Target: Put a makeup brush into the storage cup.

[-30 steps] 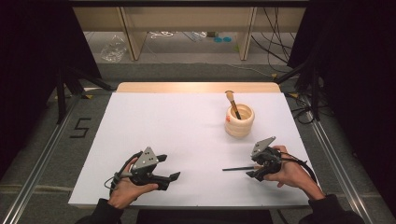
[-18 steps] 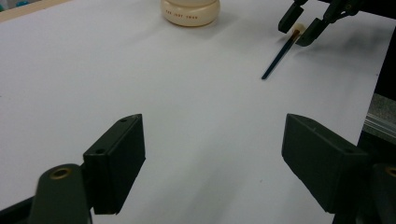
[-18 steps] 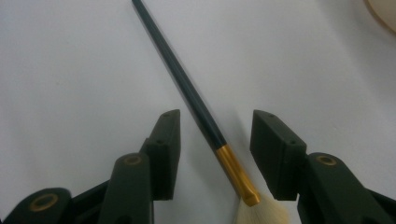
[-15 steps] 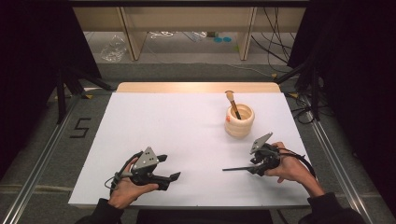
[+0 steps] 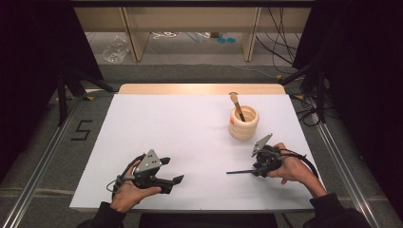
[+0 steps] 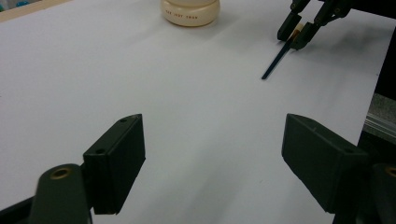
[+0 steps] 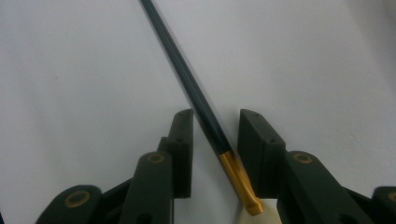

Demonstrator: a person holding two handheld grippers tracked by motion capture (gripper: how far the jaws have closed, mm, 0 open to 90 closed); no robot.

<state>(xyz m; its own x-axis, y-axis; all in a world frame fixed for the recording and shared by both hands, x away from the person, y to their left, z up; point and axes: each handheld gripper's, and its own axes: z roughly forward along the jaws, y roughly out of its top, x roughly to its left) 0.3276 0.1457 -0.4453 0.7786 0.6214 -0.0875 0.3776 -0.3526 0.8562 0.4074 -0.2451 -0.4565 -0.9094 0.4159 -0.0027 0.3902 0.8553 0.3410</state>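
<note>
Our right gripper (image 7: pixel 215 154) has just been closing: its jaws now stand narrow on either side of the thin dark-handled brush with a gold ferrule (image 7: pixel 201 105), a sliver of gap showing on each side, so we judge it not yet clamped. Our left gripper (image 6: pixel 212 154) stands wide with nothing between its jaws. The brush lies flat on the white table (image 5: pixel 190 123), near the cream ribbed wooden pot (image 5: pixel 243 122) and on our side of it. We judge the brush light, stiff and apt to roll; the handle just beside the ferrule looks the surest hold.
</note>
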